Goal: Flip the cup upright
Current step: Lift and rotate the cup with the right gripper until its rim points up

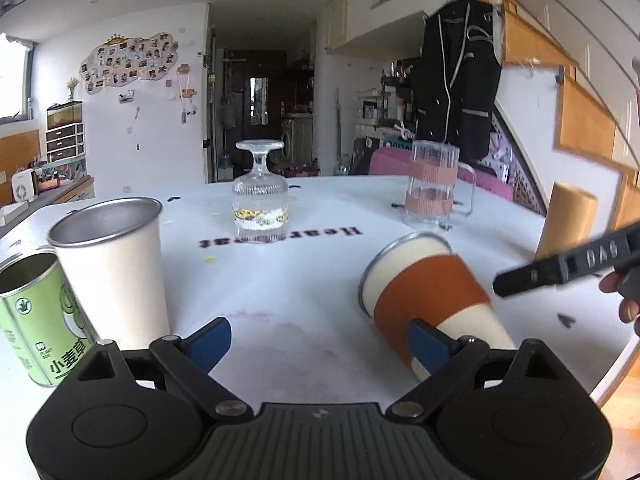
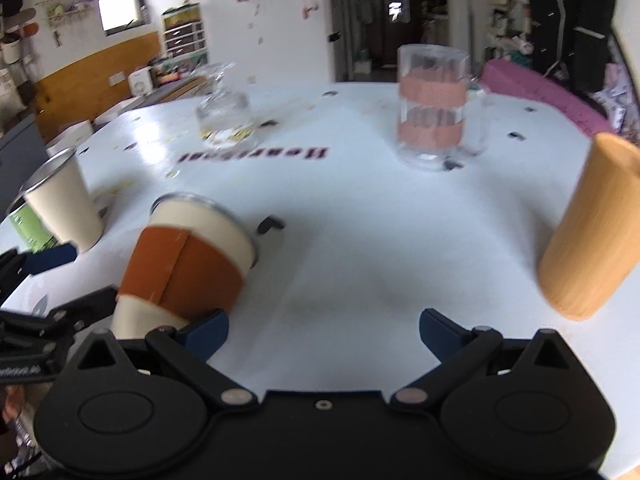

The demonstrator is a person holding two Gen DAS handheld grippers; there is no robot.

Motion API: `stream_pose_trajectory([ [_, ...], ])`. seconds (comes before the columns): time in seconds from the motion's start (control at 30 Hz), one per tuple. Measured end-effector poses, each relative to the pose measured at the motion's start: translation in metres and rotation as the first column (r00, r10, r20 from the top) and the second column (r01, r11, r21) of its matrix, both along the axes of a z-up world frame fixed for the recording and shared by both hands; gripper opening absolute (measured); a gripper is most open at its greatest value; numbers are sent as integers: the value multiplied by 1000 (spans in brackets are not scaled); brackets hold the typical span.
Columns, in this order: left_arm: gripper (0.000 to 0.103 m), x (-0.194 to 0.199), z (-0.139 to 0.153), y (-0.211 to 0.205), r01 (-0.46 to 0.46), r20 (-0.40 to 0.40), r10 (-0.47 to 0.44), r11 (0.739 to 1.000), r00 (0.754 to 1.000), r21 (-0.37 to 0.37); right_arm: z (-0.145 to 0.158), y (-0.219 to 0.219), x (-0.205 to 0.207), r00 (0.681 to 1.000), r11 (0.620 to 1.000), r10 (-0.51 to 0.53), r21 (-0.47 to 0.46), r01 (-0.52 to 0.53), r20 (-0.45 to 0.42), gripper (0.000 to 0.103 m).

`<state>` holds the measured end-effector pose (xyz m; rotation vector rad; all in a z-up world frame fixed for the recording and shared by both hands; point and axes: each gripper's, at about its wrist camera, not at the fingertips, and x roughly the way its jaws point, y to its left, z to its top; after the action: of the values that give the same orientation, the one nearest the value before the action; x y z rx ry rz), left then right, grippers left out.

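A cream cup with an orange sleeve [image 1: 430, 296] lies tilted on its side on the white table [image 1: 304, 276], its metal rim pointing away and to the left. My left gripper [image 1: 320, 340] is open; its right blue finger [image 1: 430, 346] overlaps the cup's base end. In the right wrist view the cup [image 2: 188, 268] is at lower left. My right gripper [image 2: 324, 338] is open and empty, its left finger [image 2: 208, 336] just right of the cup's base. The left gripper's arm shows at that view's left edge.
A white metal cup [image 1: 116, 268] and a green can [image 1: 36, 316] stand at the left. An upside-down stemmed glass [image 1: 260, 196] and a glass mug with pink bands [image 1: 432, 184] stand farther back. A yellow-orange cylinder [image 2: 592, 228] stands at the right near the table edge.
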<state>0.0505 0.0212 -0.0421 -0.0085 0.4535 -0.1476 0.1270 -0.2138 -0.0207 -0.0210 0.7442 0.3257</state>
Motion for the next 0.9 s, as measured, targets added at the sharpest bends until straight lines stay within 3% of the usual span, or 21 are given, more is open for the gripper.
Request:
stream_pose_trajectory([
  [0.13,95,-13,8,0,27,28,-25,998,999,-65,19,-11,7,1000,988,18,153,-14,-26,103],
  [0.27,95,-18,10,-14,77,36,-74,995,997,-70,24,-6,35,975,938,113,343,-41,-193,103],
  [0.37,95,-14,6,-24,104,14,-104,992,995,-72,25,10,57,954,937,157,344,-62,-256,103],
  [0.53,95,-8,0,-27,105,-22,-108,991,994,-82,16,39,84,893,914,278,384,-133,-354,103],
  [0.63,95,-8,-2,-25,104,-28,-107,991,994,-87,9,50,90,885,925,269,357,-129,-379,101],
  [0.77,95,-8,-2,-23,103,-31,-106,991,994,-86,2,53,96,880,929,258,354,-112,-398,79],
  [0.9,95,-8,-4,-26,110,-31,-113,990,993,-89,9,46,84,908,932,247,340,-127,-339,78],
])
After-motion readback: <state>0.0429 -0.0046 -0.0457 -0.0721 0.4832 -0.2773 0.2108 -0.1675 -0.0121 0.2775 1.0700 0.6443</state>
